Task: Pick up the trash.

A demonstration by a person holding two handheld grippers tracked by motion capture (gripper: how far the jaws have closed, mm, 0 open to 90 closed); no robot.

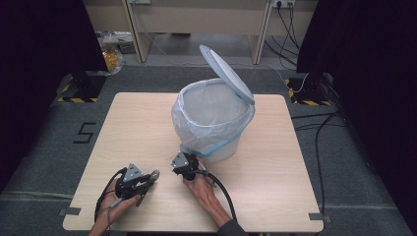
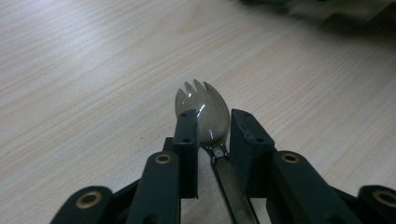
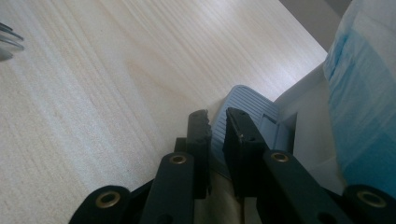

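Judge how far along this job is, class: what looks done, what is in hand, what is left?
Done: the bin's lid stands open, with the right claw shut and resting on the pedal. In hand: the left claw has its jaws around the spork lying on the table; whether they grip it yet is unclear. Left, probably: lifting the spork and dropping it into the bin.

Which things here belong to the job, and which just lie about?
In the job:
- dark glossy spork
- white pedal bin with plastic liner
- grey-blue ribbed pedal

Lying about:
- yellow bag on the floor
- black cables
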